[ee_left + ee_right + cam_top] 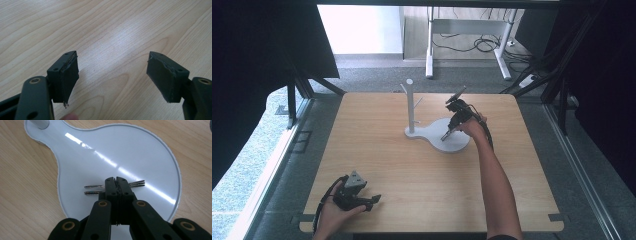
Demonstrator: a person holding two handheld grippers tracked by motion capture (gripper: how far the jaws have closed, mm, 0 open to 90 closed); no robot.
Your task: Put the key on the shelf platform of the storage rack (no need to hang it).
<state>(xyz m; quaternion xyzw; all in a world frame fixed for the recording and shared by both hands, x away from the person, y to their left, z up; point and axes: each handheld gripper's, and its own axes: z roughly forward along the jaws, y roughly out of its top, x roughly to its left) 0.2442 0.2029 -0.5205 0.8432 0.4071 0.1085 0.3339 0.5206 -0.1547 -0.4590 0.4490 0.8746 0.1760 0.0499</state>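
The right gripper (115,180) has its jaws pressed together on a thin metal pin (113,188), which sticks out on both sides, so it stays level just above the white tray (140,150). The tray joins a stand (410,107) with pegs. The left gripper (112,75) rests on the table (105,25), jaws wide and empty, probably waiting.
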